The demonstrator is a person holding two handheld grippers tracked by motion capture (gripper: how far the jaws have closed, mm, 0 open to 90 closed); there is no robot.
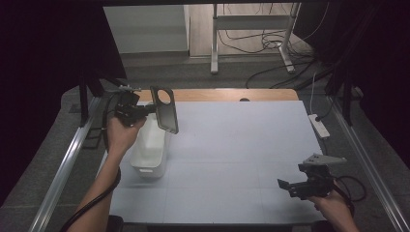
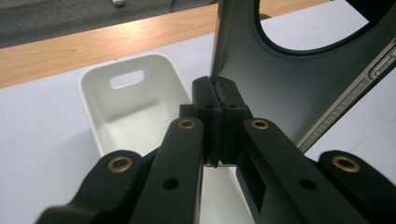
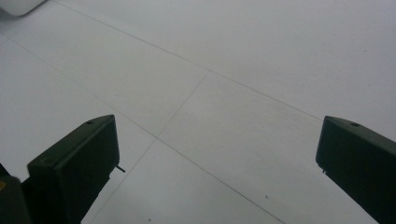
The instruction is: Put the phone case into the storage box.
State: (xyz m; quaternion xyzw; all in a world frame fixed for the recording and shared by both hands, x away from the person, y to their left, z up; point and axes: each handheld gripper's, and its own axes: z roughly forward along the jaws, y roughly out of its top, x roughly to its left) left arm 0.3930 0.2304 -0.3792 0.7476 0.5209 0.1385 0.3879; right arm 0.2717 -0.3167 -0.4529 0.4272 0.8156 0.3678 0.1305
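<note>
High view. The left gripper (image 1: pixel 145 110) is raised above the far end of the white bin (image 1: pixel 151 145) and holds a dark phone case (image 1: pixel 165 109) on edge, camera cut-out uppermost. The case hangs in the air, its lower end just over the bin's far right rim. The bin sits on the pale table (image 1: pixel 232 145), at its left edge. The right gripper (image 1: pixel 290 186) is low over the table, well to the right of the bin and nearer the person, with nothing between its jaws.

Left gripper view. The jaws are pressed together on the thin side wall of the phone case (image 2: pixel 280 84), a shallow pinch near its edge. The bin (image 2: pixel 133 107) lies open below and left of the case, with a handle slot in its far wall.

Right gripper view. The jaws are spread wide over bare table (image 3: pixel 210 93). A corner of the bin (image 3: pixel 16 5) shows at the top left.

Judgement: this looks like placing the case into the bin. With so shallow a pinch the case could swivel, so lower it slowly, centre it over the bin's mouth and keep the bottom corner clear of the right rim before letting go.

Room: right of the bin the table is open. Left of the bin the table ends almost at once.
</note>
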